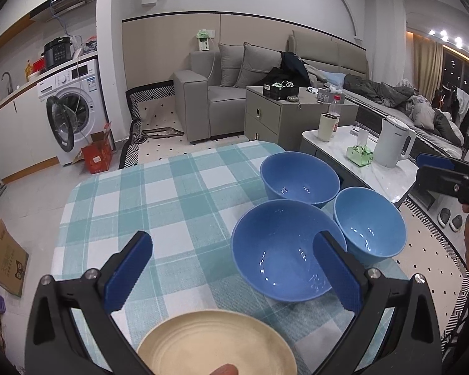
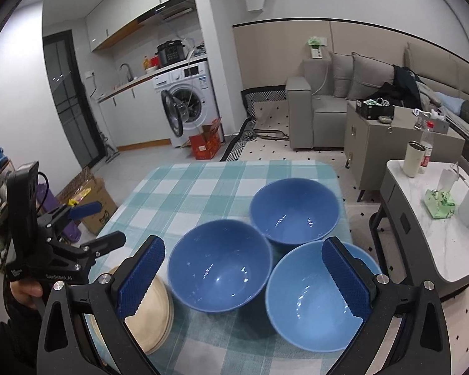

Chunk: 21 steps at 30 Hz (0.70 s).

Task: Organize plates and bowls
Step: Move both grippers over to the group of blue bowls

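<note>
On checked cloth, blue bowls ahead of both wide-open, empty jaws.

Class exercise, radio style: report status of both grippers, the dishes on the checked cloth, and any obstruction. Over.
Left gripper open, empty, above stacked cream plates. Right gripper open, empty, over three blue bowls, unstacked. Nothing blocking on checked tablecloth.
</note>
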Available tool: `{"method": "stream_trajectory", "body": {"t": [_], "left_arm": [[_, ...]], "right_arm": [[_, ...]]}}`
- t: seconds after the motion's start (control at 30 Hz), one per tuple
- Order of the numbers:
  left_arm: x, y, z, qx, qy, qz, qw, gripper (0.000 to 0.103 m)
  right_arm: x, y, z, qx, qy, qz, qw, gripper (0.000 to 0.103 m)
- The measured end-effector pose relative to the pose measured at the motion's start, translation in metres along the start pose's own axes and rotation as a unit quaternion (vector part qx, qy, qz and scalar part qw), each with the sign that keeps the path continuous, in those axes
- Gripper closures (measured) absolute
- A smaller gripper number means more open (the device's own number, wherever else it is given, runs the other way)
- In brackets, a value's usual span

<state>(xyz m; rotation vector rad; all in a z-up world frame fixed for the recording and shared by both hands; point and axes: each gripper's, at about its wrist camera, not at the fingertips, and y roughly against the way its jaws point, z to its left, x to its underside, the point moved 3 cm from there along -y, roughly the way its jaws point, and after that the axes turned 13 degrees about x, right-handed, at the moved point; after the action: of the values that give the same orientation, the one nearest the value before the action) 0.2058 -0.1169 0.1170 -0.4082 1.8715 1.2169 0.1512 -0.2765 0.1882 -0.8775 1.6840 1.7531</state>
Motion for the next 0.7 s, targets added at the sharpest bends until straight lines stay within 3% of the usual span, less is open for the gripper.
{"method": "stream_trajectory", "body": {"t": [0.43,0.7], "left_arm": [[-0.038,-0.062,-0.004,0.011,-0.008,0.029,0.9995,0.0],[-0.057,-0.096,-0.01,0.016,-0.022,0.047,0.9985,0.0]], "right_arm": [[-0.013,-0.042,-0.05,-0.004,-0.056,0.037,0.998,0.001],[-0.02,-0.063,-0.066,0.0,-0.058,0.042,0.997,0.001]]}}
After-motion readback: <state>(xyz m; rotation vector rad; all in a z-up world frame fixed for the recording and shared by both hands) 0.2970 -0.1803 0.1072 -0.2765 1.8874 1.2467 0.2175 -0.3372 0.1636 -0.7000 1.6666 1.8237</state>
